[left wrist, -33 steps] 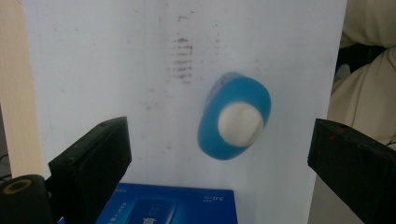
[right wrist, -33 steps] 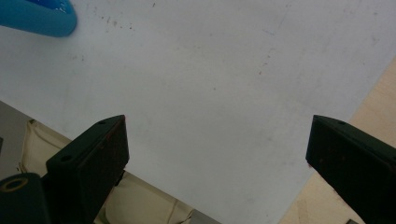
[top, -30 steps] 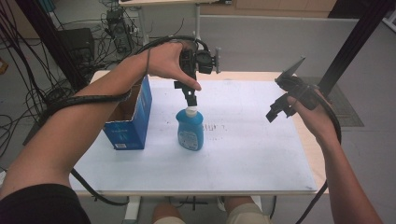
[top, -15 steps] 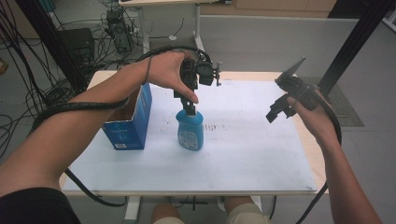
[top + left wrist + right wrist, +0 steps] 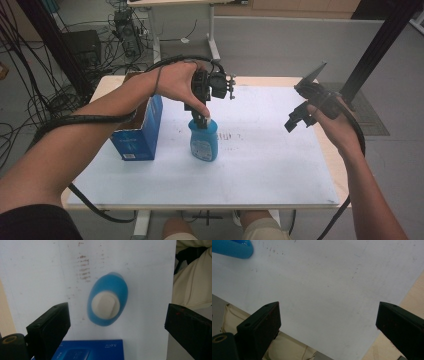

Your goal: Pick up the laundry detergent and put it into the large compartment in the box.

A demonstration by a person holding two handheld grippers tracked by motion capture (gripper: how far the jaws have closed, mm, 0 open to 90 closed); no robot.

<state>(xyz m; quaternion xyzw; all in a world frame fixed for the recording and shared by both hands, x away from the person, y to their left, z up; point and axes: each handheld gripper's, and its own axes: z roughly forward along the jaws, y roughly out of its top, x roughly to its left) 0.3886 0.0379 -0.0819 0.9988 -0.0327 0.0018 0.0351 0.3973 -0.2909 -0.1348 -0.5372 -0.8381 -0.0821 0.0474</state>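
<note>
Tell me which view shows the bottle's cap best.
The left gripper view: the white cap sits unobstructed, seen from above between open jaws. The high view has the left gripper covering it; the right gripper view catches just the bottle's blue body.

Right tool (image 5: 328, 322), jaws wide, above white table (image 5: 324, 282).

The blue box (image 5: 88, 350) at 6 o'clock in the left gripper view carries small white print that looks like "50" plus a letter or 2, seen upside down and too blurred to be sure. The label on the blue bottle (image 5: 203, 142) has print too small to read.
</note>
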